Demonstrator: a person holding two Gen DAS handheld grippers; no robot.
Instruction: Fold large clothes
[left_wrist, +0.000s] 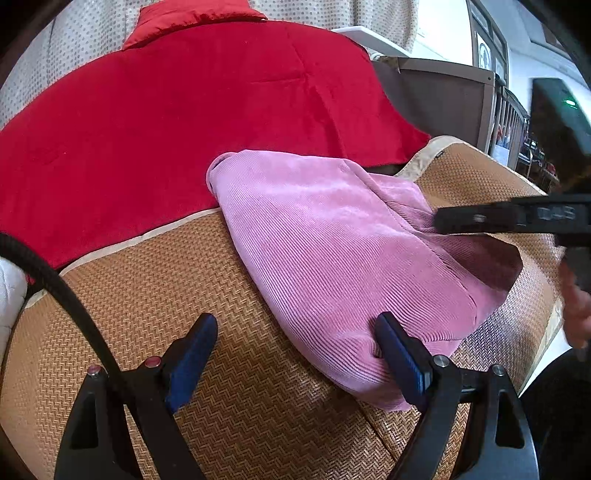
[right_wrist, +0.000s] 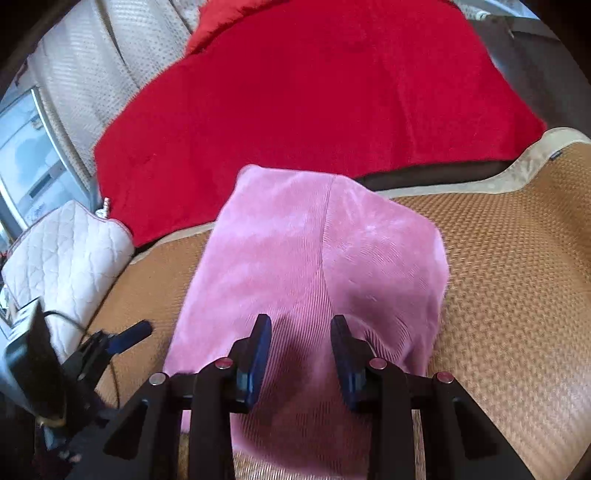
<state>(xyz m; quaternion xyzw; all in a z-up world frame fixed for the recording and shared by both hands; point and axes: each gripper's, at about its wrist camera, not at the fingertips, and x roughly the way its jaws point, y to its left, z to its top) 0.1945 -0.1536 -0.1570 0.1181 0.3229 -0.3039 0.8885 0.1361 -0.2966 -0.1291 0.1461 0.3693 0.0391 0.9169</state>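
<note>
A pink corduroy garment (left_wrist: 332, 240) lies folded on a woven rattan mat (left_wrist: 166, 295); it also shows in the right wrist view (right_wrist: 314, 258). My left gripper (left_wrist: 295, 332) is open at the garment's near left edge, its right finger touching the fabric. My right gripper (right_wrist: 301, 332) is open, its fingers just above the garment's near end, nothing between them. In the left wrist view the right gripper (left_wrist: 443, 221) reaches in from the right over the garment's far side. In the right wrist view the left gripper's fingertip (right_wrist: 136, 332) shows at the left.
A red blanket (left_wrist: 184, 129) covers the bed behind the mat, also in the right wrist view (right_wrist: 314, 92). A white quilted cushion (right_wrist: 62, 251) lies at the left. A brown box (left_wrist: 443, 96) and furniture stand at the back right. The mat (right_wrist: 517, 277) extends right.
</note>
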